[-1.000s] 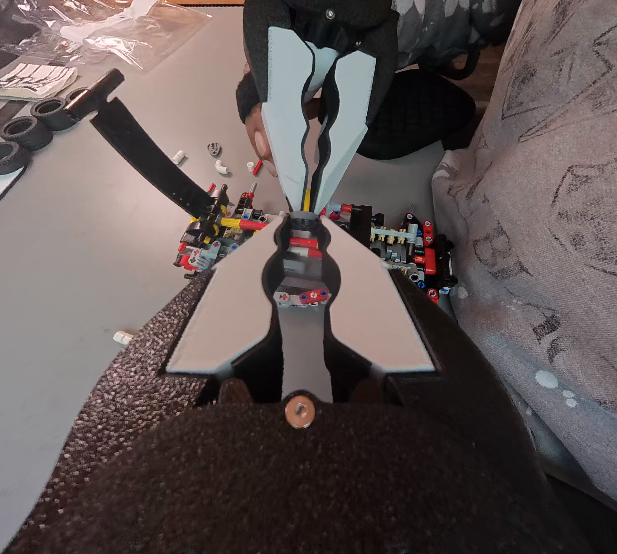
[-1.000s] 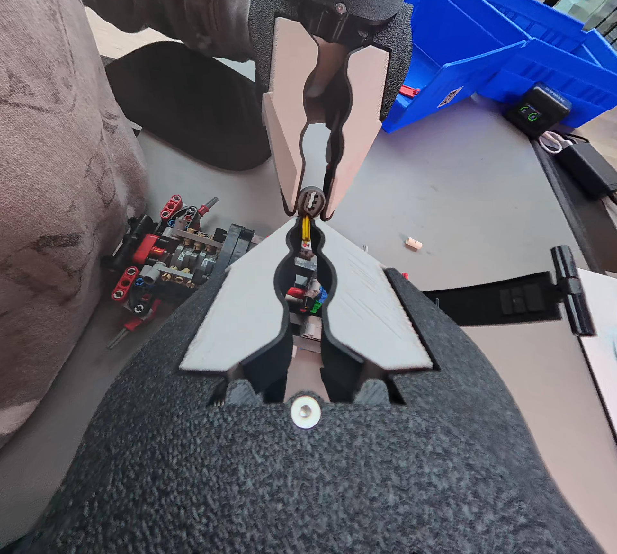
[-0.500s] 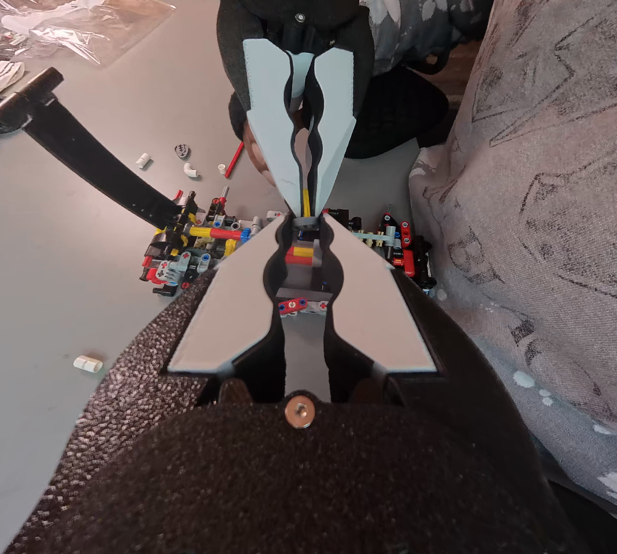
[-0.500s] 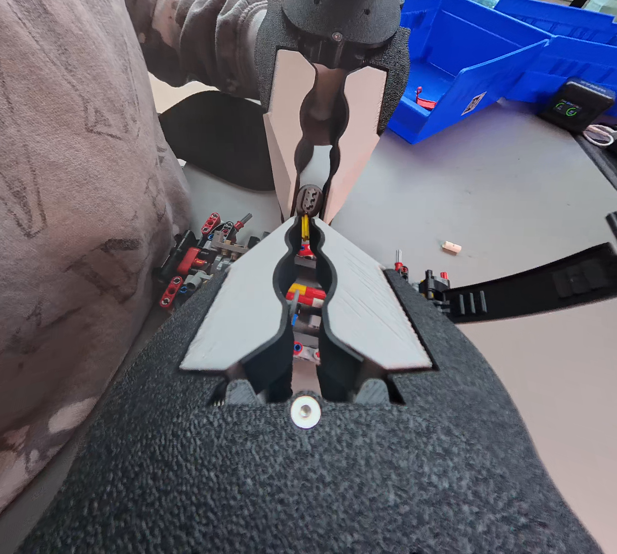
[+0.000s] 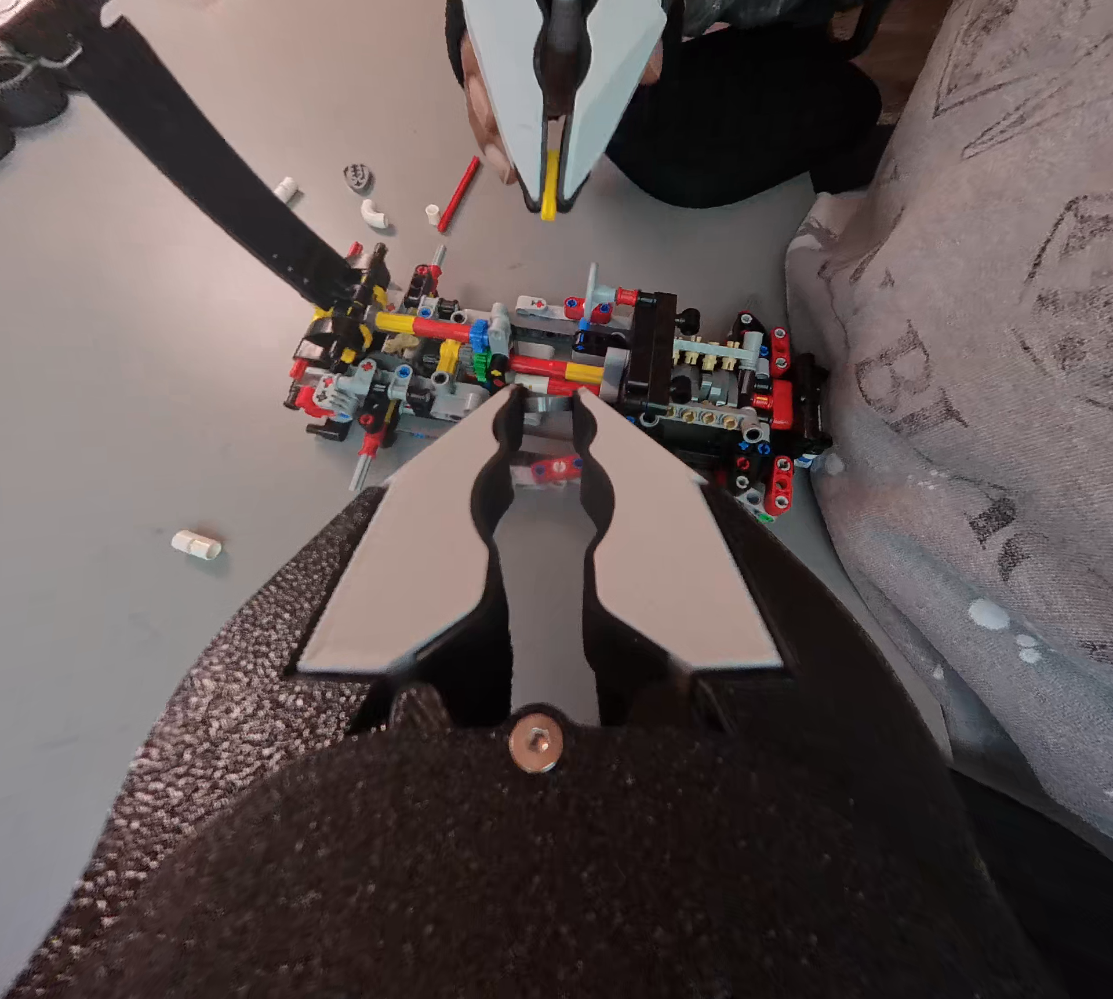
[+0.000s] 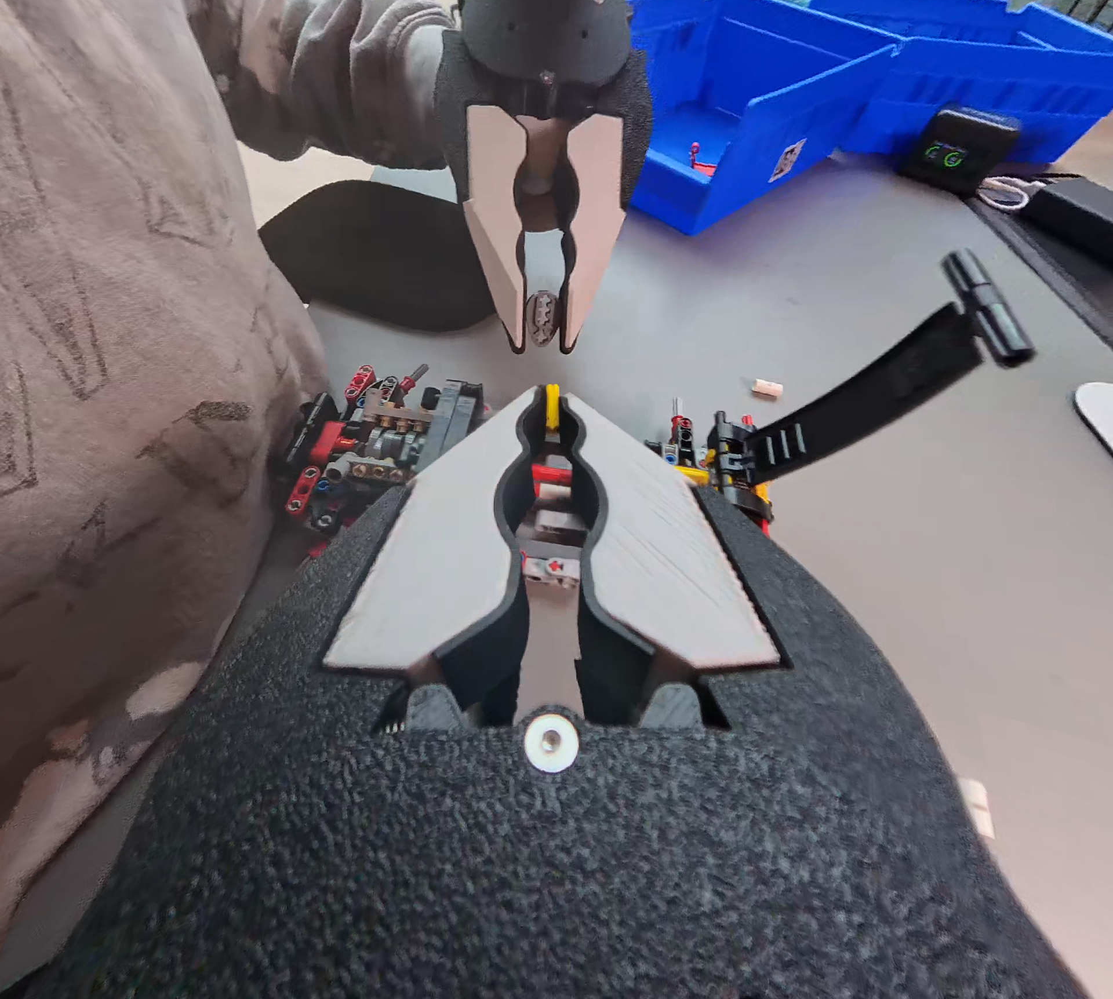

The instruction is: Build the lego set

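Above the lego chassis (image 5: 542, 368), the left gripper (image 6: 542, 347), clamped on a small grey connector (image 6: 540, 318), has drawn apart from the right gripper (image 5: 548, 205), which pinches a yellow axle (image 5: 548, 184). They apparently never mated; the connector's hole is hard to read.

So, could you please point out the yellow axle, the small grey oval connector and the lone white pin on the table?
yellow axle (image 5: 548, 187): left wrist view, on the end showing past the far fingers.
grey oval connector (image 6: 540, 318): right wrist view, on its holed face.
white pin (image 5: 196, 544): left wrist view, mid-barrel.
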Tool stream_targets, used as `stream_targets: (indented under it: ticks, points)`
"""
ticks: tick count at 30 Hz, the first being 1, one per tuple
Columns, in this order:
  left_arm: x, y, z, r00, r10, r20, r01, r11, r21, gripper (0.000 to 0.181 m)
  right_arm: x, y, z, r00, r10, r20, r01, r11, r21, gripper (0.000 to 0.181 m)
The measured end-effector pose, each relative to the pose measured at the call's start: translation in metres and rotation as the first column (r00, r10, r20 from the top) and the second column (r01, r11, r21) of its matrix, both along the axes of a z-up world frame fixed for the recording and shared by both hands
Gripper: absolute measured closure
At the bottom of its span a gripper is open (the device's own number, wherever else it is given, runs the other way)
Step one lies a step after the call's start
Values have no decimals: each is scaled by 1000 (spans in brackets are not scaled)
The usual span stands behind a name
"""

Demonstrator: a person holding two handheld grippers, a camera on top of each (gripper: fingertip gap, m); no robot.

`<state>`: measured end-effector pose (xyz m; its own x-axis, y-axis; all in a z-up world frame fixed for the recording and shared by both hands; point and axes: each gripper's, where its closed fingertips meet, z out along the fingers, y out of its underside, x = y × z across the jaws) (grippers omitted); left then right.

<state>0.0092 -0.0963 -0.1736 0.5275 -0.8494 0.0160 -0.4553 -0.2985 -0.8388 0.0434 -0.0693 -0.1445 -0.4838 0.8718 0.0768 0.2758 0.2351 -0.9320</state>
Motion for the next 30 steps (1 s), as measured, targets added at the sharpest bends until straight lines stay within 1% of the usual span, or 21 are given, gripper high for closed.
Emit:
stream_targets:
  ticks: [2,6,9,11,13,15,16,18,20,21,22,24,25,27,30]
  points:
    - [-7,2,-5,999,35,1,-35,999,-16,165,1,13,3,999,-46,-11,45,999,-23,178]
    - [-39,17,-20,979,199,-46,-200,980,-7,164,9,41,0,986,-168,-12,167,983,-73,177]
    - [-65,24,-28,945,313,-93,-312,950,25,164,18,64,-10,958,-286,3,286,958,-36,177]
    - [-80,29,-28,922,377,-92,-375,926,36,164,28,87,-17,923,-384,19,384,923,13,177]
    - [-87,33,-26,907,416,-63,-414,910,41,164,40,114,-25,876,-480,49,477,877,57,177]
    - [-93,39,-29,891,450,-51,-449,893,39,164,55,150,-36,807,-585,80,572,808,142,177]
    - [-97,43,-31,880,472,-56,-470,882,45,164,65,173,-42,761,-643,88,619,759,201,177]
    - [-104,48,-32,861,505,-68,-501,863,60,164,91,225,-57,638,-761,116,703,637,317,177]
    - [-112,50,-22,840,541,-49,-535,839,101,164,118,269,-66,526,-840,131,764,535,361,177]
    - [-117,50,-14,826,564,-25,-557,821,125,164,130,287,-69,481,-865,138,789,497,361,177]
    - [-123,50,-3,811,586,8,-580,800,153,164,140,300,-74,447,-879,165,805,475,355,177]
    - [-139,46,22,770,631,98,-636,745,201,164,158,316,-90,395,-889,231,807,456,376,173]
    - [-147,44,35,748,646,150,-663,717,215,164,158,318,-89,409,-885,221,811,464,358,171]
    - [-160,36,55,716,658,232,-698,681,221,165,161,319,-90,385,-890,246,825,451,341,166]
    - [-180,28,69,673,685,280,-739,634,226,164,164,322,-89,369,-897,242,835,435,338,158]
